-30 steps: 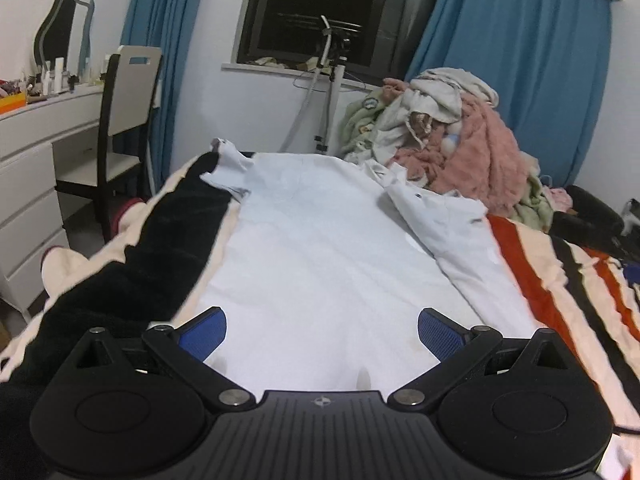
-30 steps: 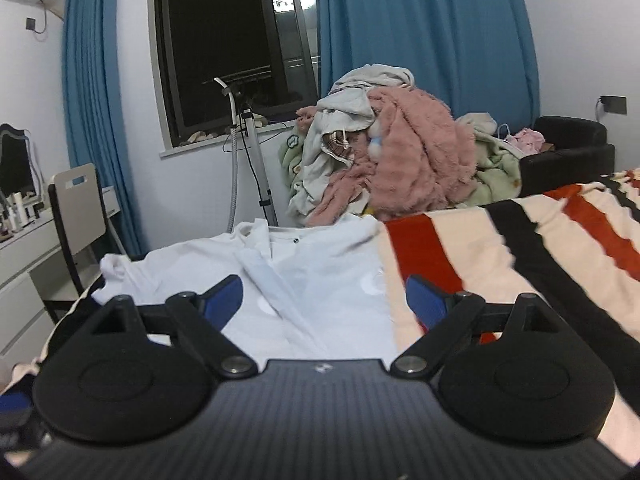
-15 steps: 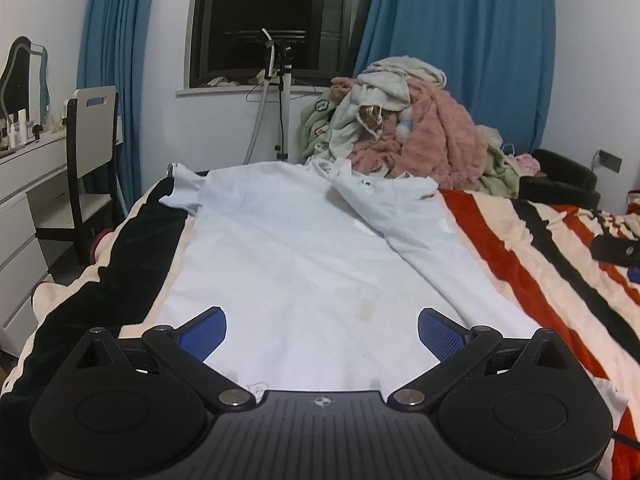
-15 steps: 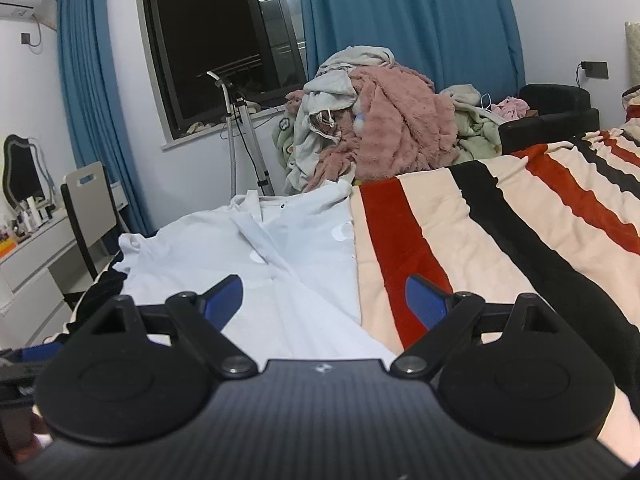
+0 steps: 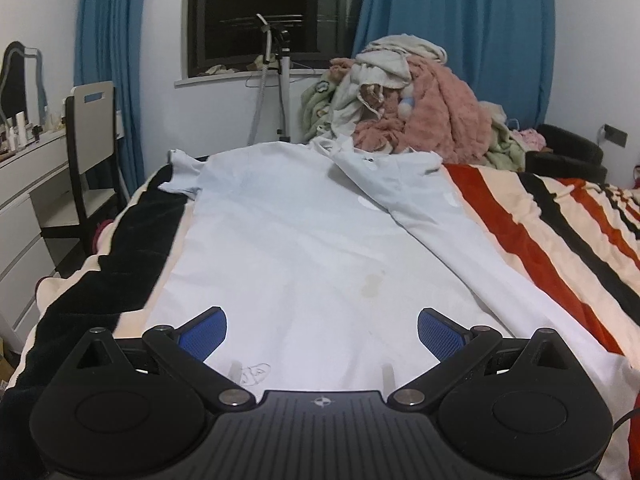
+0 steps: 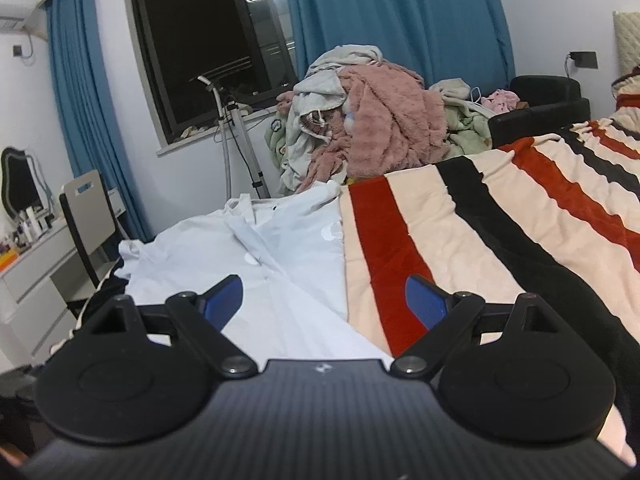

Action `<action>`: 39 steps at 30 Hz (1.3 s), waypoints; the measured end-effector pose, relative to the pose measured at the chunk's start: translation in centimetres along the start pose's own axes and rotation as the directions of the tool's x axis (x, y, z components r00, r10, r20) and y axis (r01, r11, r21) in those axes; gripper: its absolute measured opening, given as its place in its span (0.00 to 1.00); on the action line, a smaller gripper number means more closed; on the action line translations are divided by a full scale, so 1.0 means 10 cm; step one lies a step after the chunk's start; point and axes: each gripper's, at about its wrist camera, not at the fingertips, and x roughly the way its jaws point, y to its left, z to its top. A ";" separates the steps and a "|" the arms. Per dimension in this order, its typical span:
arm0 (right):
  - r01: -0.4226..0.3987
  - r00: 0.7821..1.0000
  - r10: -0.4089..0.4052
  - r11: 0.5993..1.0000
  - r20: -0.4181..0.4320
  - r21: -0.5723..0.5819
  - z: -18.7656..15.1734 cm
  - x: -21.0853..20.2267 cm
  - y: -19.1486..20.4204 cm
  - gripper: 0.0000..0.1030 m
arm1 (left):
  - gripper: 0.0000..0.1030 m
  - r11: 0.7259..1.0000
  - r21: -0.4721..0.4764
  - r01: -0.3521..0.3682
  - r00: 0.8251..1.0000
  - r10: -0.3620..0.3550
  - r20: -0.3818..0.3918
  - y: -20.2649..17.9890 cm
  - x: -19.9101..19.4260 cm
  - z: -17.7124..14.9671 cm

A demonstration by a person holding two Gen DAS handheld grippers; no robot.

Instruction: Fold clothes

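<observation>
Shirt (image 5: 296,248) is the thing to fold: a white garment spread flat on the bed (image 5: 560,240), lying over the striped blanket, with its long axis running from the bottom centre of the left wrist frame up to the collar end at upper centre, near the pile of clothes (image 5: 412,108). One side panel with its sleeve already lies turned over the body along the right of that frame; the other sleeve (image 5: 180,172) sticks out at upper left, over the bed's edge. Hem sits right under the left gripper (image 5: 322,334), whose fingers are spread wide and hold nothing, so the cloth stretches straight ahead between them. In the right wrist frame the shirt fills the centre-left, its folded edge passing between the fingers of the right gripper (image 6: 324,300), which also stand spread and empty; the right-hand finger hovers over the red stripe, off the cloth. Judging by this, the left gripper is nearer the unfolded sleeve and side, the right nearer the folded edge, and any lengthwise fold would carry the hem away toward the collar.
</observation>
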 end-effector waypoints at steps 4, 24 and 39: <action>0.009 0.998 -0.014 0.997 0.069 0.074 0.22 -0.22 -0.34 0.87 | 0.94 0.999 0.028 0.037 0.999 -0.037 -0.029 -0.13 0.03 0.00; 0.186 0.967 -0.231 0.925 0.103 0.332 0.15 -0.52 -1.63 0.87 | 0.48 0.795 0.212 0.569 0.814 -0.507 -0.283 -2.57 0.25 -0.57; 0.144 0.978 -0.175 0.959 0.110 0.244 0.13 -0.50 -1.37 0.87 | 0.04 0.818 -0.107 0.565 0.816 -0.573 -0.073 -1.05 -0.76 -0.21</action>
